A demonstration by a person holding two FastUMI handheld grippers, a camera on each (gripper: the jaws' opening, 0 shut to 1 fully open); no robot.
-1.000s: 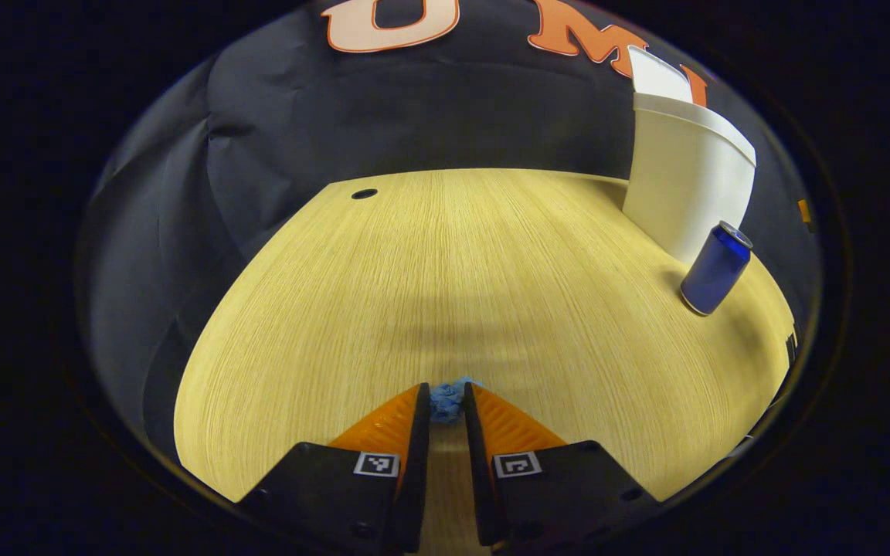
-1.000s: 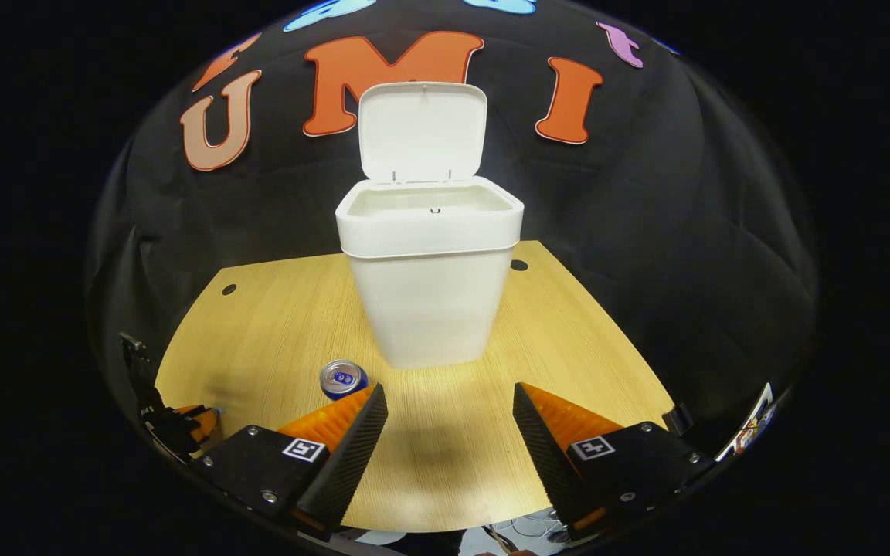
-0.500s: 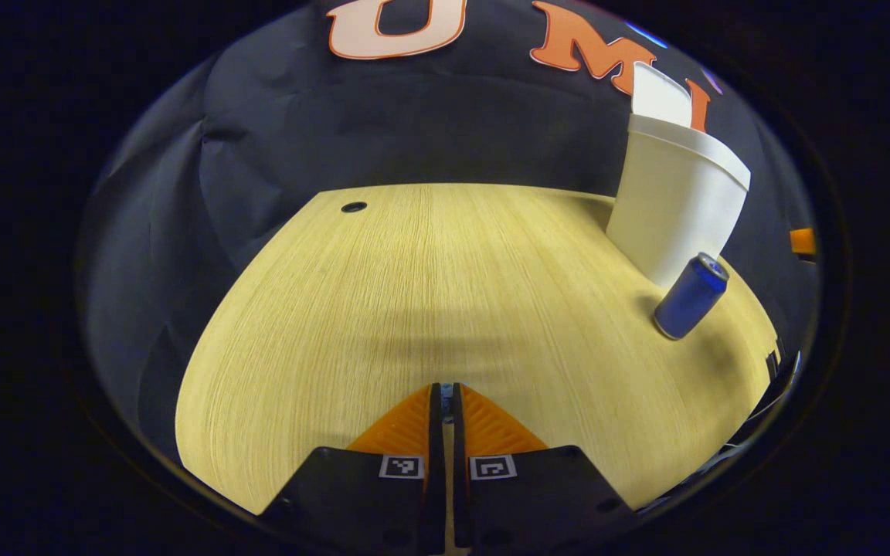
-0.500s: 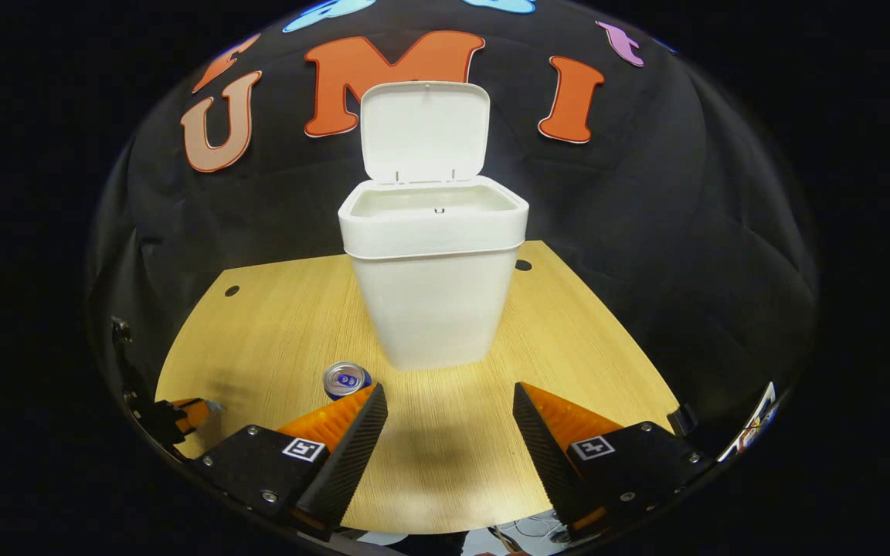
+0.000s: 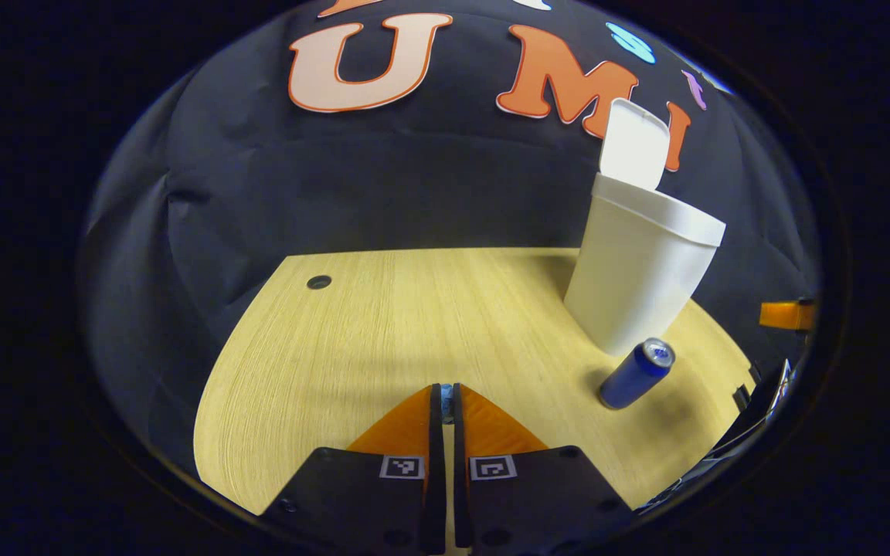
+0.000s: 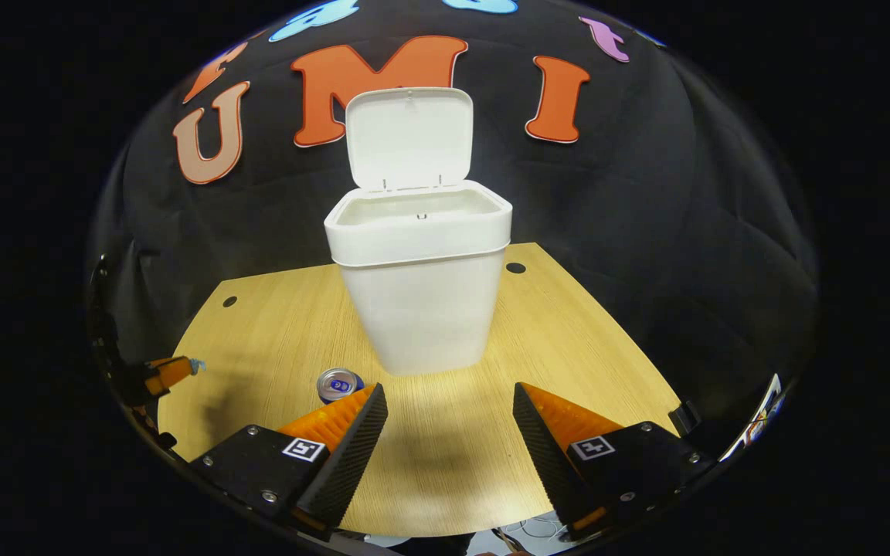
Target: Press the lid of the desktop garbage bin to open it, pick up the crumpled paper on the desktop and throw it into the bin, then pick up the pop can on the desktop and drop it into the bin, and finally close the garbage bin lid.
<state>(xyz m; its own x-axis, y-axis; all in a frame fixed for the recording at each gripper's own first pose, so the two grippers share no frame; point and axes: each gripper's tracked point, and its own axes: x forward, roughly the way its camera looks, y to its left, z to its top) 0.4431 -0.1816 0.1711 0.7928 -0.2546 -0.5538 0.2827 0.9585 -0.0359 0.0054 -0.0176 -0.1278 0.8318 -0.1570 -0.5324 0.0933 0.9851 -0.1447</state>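
While left tongs [image 5: 445, 395] pinch paper [image 5: 446, 394], right tongs [image 6: 451, 401] gape.

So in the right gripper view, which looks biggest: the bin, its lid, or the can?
1. Bin, biggest.
2. Lid, standing open.
3. Pop can, smallest, though the right gripper partly hides it.

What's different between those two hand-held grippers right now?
The left hand-held gripper has its fingers nearly together, pinching a bit of blue crumpled paper; the right hand-held gripper is wide open and holds nothing. The right one faces the open bin head-on, while the left one has it off to one side. Both hang above the wooden desk.
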